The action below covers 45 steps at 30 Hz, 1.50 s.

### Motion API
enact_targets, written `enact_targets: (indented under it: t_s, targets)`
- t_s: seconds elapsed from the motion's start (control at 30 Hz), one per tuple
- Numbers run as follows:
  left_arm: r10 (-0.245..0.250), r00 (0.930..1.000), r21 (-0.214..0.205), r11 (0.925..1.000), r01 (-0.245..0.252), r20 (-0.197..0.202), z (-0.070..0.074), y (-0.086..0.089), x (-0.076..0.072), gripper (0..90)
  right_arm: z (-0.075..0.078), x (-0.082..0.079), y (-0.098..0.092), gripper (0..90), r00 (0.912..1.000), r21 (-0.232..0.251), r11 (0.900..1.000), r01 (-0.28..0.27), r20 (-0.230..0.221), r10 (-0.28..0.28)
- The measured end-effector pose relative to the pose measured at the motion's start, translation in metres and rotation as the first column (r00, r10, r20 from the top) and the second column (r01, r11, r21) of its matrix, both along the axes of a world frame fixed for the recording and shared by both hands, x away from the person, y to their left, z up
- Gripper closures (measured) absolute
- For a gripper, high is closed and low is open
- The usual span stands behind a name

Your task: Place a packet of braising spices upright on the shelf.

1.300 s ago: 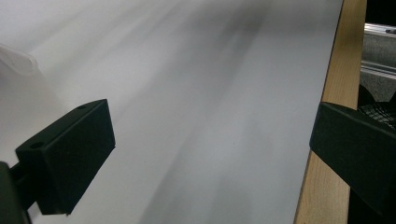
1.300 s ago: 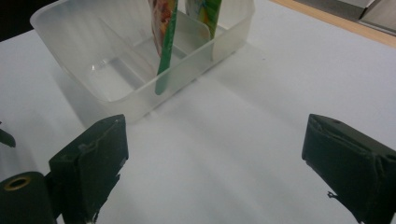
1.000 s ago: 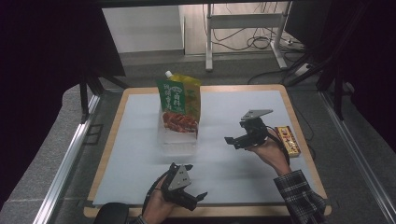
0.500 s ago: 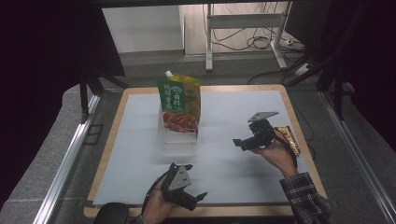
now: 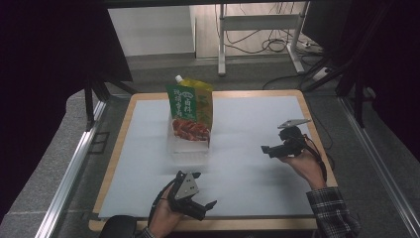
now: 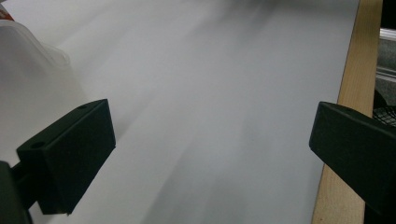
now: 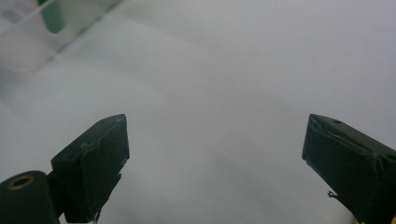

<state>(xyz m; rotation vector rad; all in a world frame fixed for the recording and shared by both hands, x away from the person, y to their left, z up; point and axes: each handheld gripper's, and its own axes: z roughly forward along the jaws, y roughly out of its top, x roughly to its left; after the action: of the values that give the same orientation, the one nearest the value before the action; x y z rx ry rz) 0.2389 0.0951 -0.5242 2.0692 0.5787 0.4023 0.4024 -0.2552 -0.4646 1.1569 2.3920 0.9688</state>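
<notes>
Standing upright at 12 o'clock: one glossy green-yellow spout pouch (image 5: 192, 103), white cap, inside one clear plastic tub (image 5: 188, 147), rectangular, on smooth white sheet (image 5: 247, 124) over wood-edged table (image 5: 317, 148). Two black grippers, both empty, jaws spread wide. Right gripper (image 5: 267, 149) at 3 o'clock, well apart from pouch, aimed toward it. Left gripper (image 5: 210, 204) at 6 o'clock, near front edge. Tub corner (image 6: 28, 56) beside left jaw, translucent.
</notes>
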Motion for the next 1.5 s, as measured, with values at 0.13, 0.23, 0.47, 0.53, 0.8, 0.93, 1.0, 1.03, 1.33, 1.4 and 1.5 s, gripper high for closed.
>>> enact_targets:
  t_s: [0.13,0.23,0.47,0.53,0.8,0.93,1.0,1.03,1.33,1.4,1.5]
  targets:
    - [0.001,1.0,0.0,1.0,-0.001,-0.001,0.0,0.0,0.0,0.1,0.0,0.001,-0.012,9.3,0.9998,-0.029,0.9994,0.021,0.001,-0.021]
    - [0.001,1.0,0.001,1.0,-0.001,0.0,0.0,0.0,0.0,0.1,0.0,0.002,-0.021,9.6,0.9987,-0.031,0.9982,0.051,0.007,-0.05]
    - [-0.004,1.0,0.008,1.0,0.004,0.001,0.0,-0.002,-0.001,0.2,0.001,0.004,-0.044,10.2,0.9884,-0.048,0.9876,0.149,0.035,-0.148]
    - [-0.004,1.0,0.009,1.0,0.004,0.001,-0.001,-0.002,-0.001,0.2,-0.001,0.005,-0.05,10.3,0.9828,-0.051,0.982,0.182,0.042,-0.18]
    - [-0.005,1.0,0.011,0.9999,0.005,0.001,-0.001,-0.002,-0.001,0.2,-0.014,0.011,-0.07,10.3,0.9611,-0.098,0.9561,0.276,0.04,-0.273]
    - [-0.007,1.0,0.014,0.9999,0.007,0.002,-0.001,-0.003,-0.001,0.2,-0.021,0.014,-0.075,10.2,0.9508,-0.115,0.944,0.31,0.025,-0.309]
    - [-0.008,1.0,0.016,0.9998,0.008,0.002,-0.001,-0.003,-0.001,0.3,-0.025,0.015,-0.078,10.3,0.9465,-0.126,0.9382,0.322,0.025,-0.322]
    - [-0.009,1.0,0.017,0.9998,0.009,0.003,-0.001,-0.003,-0.001,0.3,-0.026,0.015,-0.079,10.7,0.9444,-0.123,0.9366,0.328,0.02,-0.328]
    - [-0.01,0.9999,0.019,0.9998,0.01,0.003,-0.001,-0.003,-0.001,0.3,-0.037,0.019,-0.082,12.6,0.9381,-0.142,0.929,0.342,-0.009,-0.346]
    - [-0.011,0.9999,0.021,0.9997,0.011,0.003,-0.001,-0.004,-0.001,0.3,-0.038,0.019,-0.082,14.1,0.938,-0.152,0.9279,0.34,-0.013,-0.346]
    - [-0.013,0.9999,0.022,0.9997,0.013,0.004,-0.001,-0.004,-0.001,0.4,-0.039,0.019,-0.082,17.5,0.9363,-0.164,0.9251,0.342,-0.022,-0.35]
